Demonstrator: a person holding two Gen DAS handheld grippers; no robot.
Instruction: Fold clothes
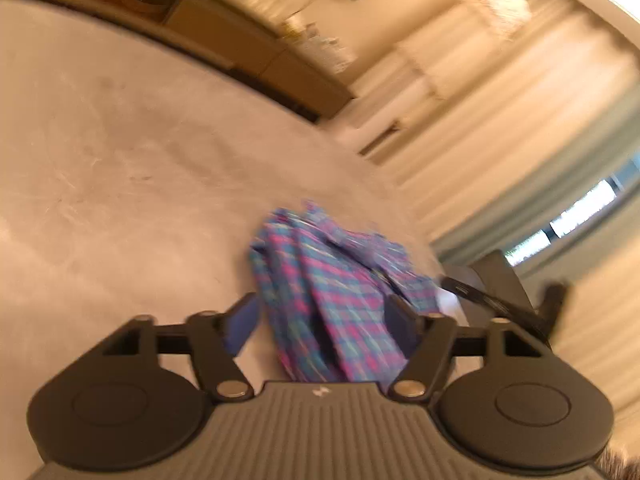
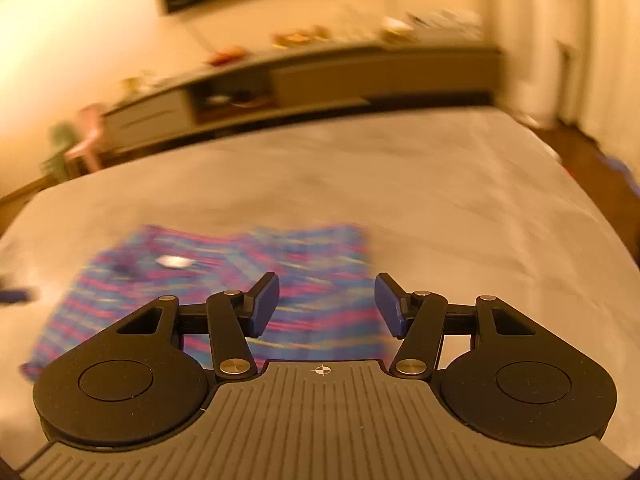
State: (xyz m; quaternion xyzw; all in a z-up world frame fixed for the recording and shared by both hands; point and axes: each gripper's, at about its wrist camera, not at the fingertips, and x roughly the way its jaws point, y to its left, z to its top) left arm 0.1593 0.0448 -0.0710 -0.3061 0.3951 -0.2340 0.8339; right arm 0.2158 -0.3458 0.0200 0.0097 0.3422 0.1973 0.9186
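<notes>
We see the plaid garment (image 2: 224, 280) lying partly folded on the bed (image 2: 440, 184), near its front edge. Our left claw (image 1: 320, 316) straddles a bunched fold, jaws apart, likely regripping; our right claw (image 2: 326, 304) hangs released above, ready.

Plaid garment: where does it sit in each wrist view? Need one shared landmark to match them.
Left wrist: plaid garment at lower centre, bunched between the fingers of the left gripper, on the grey bed.
Right wrist: lower left, spread flat beneath the open right gripper.
Shared landmark: the low sideboard behind the bed.
</notes>
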